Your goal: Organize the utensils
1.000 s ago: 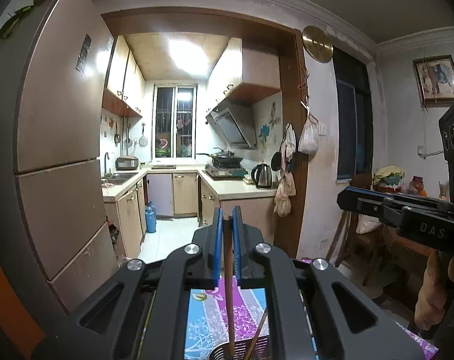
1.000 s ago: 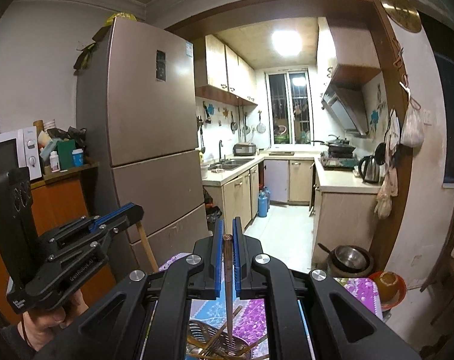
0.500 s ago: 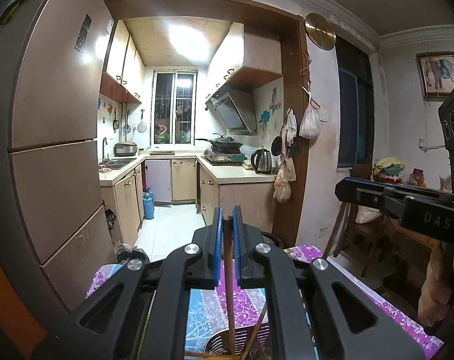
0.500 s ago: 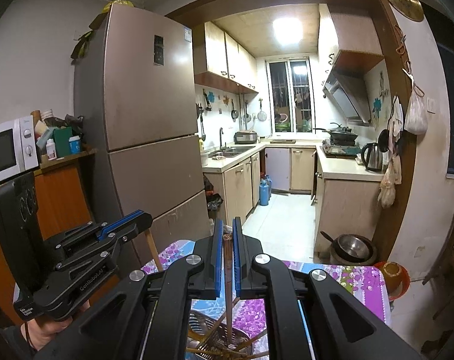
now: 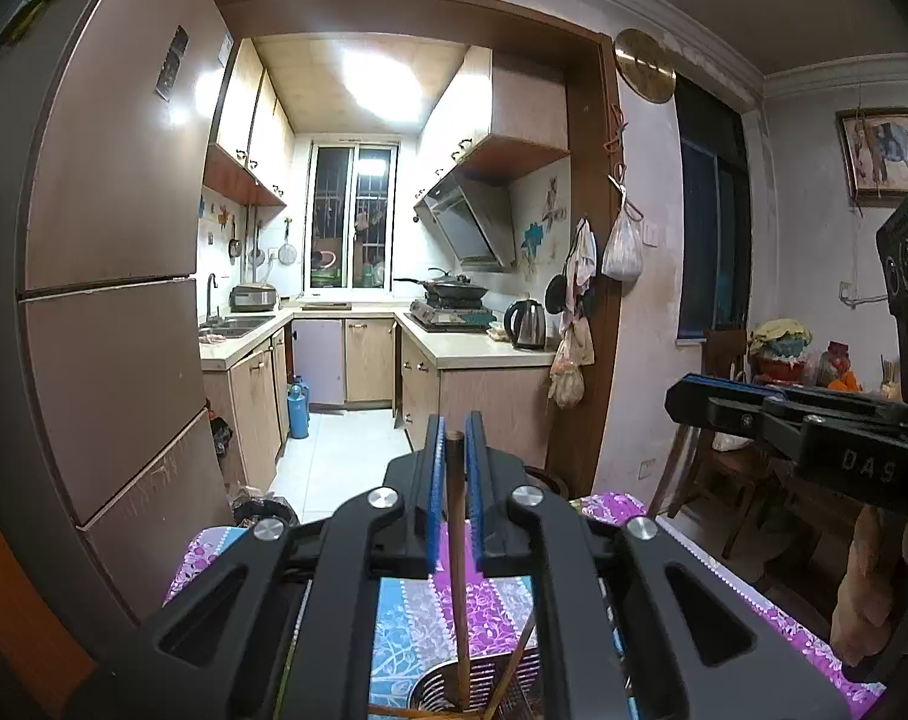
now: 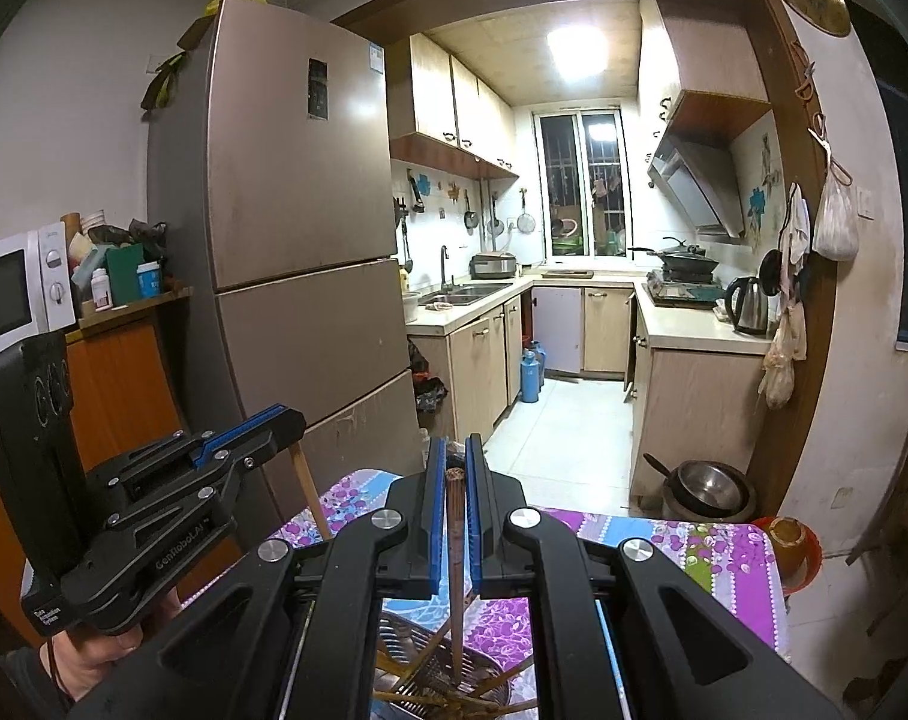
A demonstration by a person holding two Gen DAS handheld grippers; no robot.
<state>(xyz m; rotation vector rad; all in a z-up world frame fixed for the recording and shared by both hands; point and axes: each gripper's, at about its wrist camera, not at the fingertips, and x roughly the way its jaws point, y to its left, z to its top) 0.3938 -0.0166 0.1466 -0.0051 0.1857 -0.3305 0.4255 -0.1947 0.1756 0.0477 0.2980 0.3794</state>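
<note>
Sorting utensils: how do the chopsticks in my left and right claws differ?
The left chopstick, in the left claw, is lighter and smooth-topped; the right chopstick, in the right claw, is darker with a ridged top. Both stand upright between opening jaws, ends in the basket.

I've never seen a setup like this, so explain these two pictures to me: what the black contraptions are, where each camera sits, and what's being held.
There is no robot. A person holds a black two-finger gripper in each hand, and each carries a wide-angle camera looking along its blue-padded fingers.

The left wrist view shows the left gripper in front and the right one at the side. The right wrist view shows the right gripper, with the other at lower left.

Each has a chopstick standing upright between its pads: the left chopstick and the right chopstick. Both jaws are opening. The lower ends reach into a metal basket holding more chopsticks, on a floral tablecloth. A kitchen lies behind.
</note>
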